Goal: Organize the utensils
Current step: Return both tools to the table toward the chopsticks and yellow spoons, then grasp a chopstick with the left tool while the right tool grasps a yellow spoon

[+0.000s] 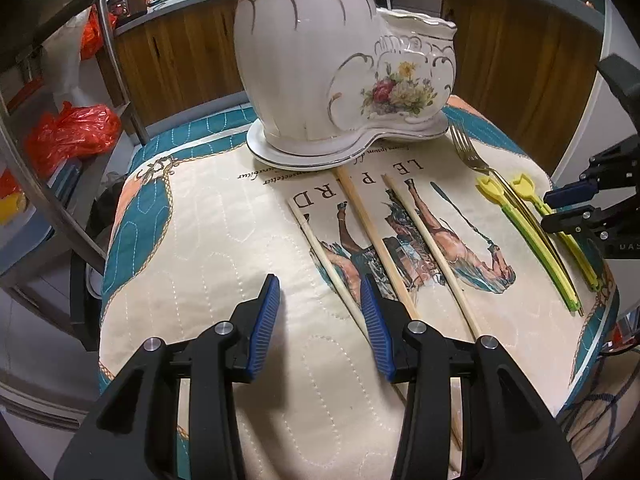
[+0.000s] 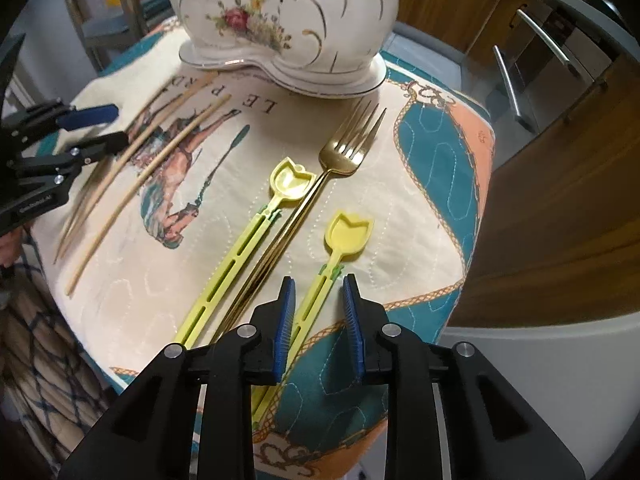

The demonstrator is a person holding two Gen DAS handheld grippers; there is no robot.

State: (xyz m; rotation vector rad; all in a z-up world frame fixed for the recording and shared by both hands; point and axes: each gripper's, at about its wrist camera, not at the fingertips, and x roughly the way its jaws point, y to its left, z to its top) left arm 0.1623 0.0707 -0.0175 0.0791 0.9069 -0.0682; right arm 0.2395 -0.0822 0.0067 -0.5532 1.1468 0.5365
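Note:
A white ceramic utensil holder (image 1: 312,64) (image 2: 288,12) with gold trim and a flower print stands on its saucer at the back of the table. Three wooden chopsticks (image 1: 376,232) (image 2: 160,152) lie side by side on the cloth. My left gripper (image 1: 320,300) (image 2: 108,128) stands open above their near ends, nothing between its pads. Further right lie a gold fork (image 1: 472,152) (image 2: 348,148) and two yellow plastic spoons (image 1: 520,236) (image 2: 288,180). My right gripper (image 2: 318,300) (image 1: 554,210) is open over the right spoon (image 2: 348,236), with its handle between the pads and not pressed.
A quilted cloth (image 1: 200,220) with a horse print and teal border covers the small table, whose edges drop off close on all sides. A metal rack with red plastic bags (image 1: 72,136) stands at the left. Wooden cabinets (image 1: 520,60) stand behind.

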